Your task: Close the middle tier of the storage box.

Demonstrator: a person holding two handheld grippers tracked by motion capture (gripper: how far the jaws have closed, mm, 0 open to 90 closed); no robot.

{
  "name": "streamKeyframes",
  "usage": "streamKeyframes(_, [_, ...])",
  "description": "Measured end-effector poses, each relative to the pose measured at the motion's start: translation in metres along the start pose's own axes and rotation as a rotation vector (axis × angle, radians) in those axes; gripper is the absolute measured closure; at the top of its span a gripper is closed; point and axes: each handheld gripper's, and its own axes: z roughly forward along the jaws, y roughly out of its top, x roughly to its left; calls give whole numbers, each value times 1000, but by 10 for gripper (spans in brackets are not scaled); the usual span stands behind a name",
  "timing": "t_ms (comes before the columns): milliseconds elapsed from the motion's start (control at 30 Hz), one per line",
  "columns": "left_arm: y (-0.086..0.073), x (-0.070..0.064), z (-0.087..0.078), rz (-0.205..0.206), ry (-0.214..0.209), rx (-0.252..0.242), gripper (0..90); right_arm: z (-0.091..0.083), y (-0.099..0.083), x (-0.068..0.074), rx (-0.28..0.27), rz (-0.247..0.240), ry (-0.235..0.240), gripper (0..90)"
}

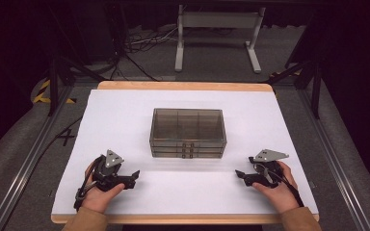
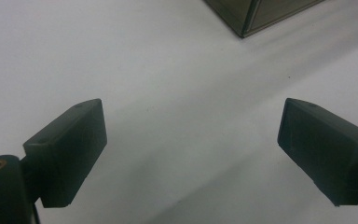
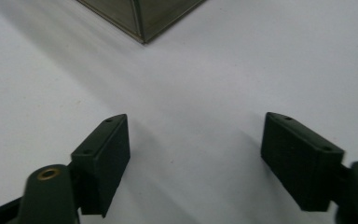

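Note:
A smoky clear plastic drawer box (image 1: 188, 132) stands in the middle of the white table top, its small drawer fronts facing me. My left gripper (image 1: 134, 176) rests low at the front left, held by a hand, jaws wide apart with nothing between them. My right gripper (image 1: 240, 175) rests at the front right, also open and empty. In the left gripper view the left gripper (image 2: 192, 140) points at bare white surface, with a corner of the box (image 2: 256, 14) ahead. The right gripper (image 3: 196, 149) faces another box corner (image 3: 142, 16) in its own view.
The white sheet (image 1: 125, 125) covers a wooden table with a bare edge (image 1: 183, 86) at the back. Beyond it stand a white table frame (image 1: 217, 33) and cables on grey carpet. Metal rails (image 1: 26, 168) run along both sides.

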Motion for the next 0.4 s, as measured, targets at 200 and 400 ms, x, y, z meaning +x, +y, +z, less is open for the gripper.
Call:
streamKeyframes(200, [0,-1,0,1,-1,4,88,2,0,2,15,-11,-14,119])
streamKeyframes(400, [0,0,1,3,2,10,84,5,1,0,47,15,-43,1])
